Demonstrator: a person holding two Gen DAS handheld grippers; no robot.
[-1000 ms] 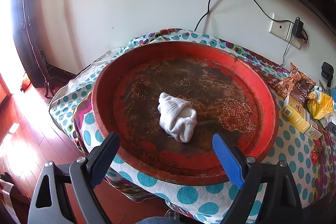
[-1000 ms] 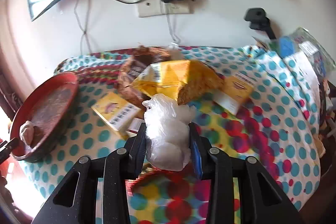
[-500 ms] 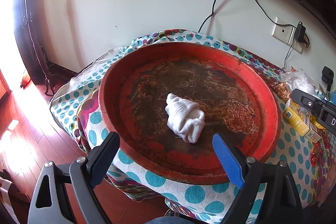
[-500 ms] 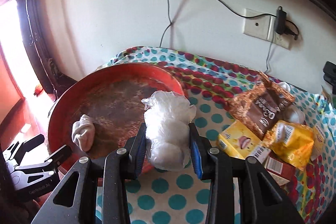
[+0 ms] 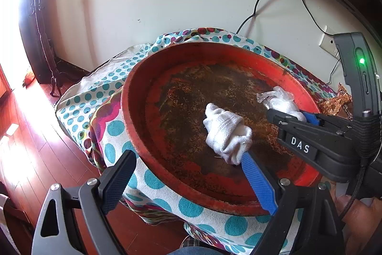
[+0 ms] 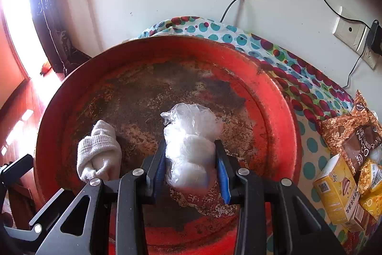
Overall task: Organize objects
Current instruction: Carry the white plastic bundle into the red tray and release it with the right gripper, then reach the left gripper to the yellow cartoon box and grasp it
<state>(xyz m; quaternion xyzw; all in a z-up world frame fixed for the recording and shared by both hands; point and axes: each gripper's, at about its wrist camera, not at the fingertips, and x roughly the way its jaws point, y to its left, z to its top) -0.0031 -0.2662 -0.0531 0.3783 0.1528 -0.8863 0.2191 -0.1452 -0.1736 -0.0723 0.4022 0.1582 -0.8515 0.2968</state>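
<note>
A big worn red tray (image 5: 133, 116) (image 6: 279, 111) sits on a polka-dot cloth. A rolled white sock (image 5: 226, 135) (image 6: 99, 154) lies inside it. My right gripper (image 6: 191, 159) is shut on a clear plastic bag of white stuff (image 6: 191, 138) and holds it over the tray's middle; gripper and bag (image 5: 279, 102) also show at the right of the left wrist view. My left gripper (image 5: 188, 178) is open and empty at the tray's near rim, its blue finger close to the sock.
Snack packets and yellow boxes (image 6: 339, 192) lie on the cloth (image 5: 114, 126) right of the tray. A brown packet (image 6: 358, 135) sits behind them. A wall socket with cables (image 6: 351, 30) is behind. Wooden floor (image 5: 28, 135) lies to the left.
My right gripper has carried the plastic bag left from the cloth to over the tray's middle. My left gripper has edged closer to the sock.
</note>
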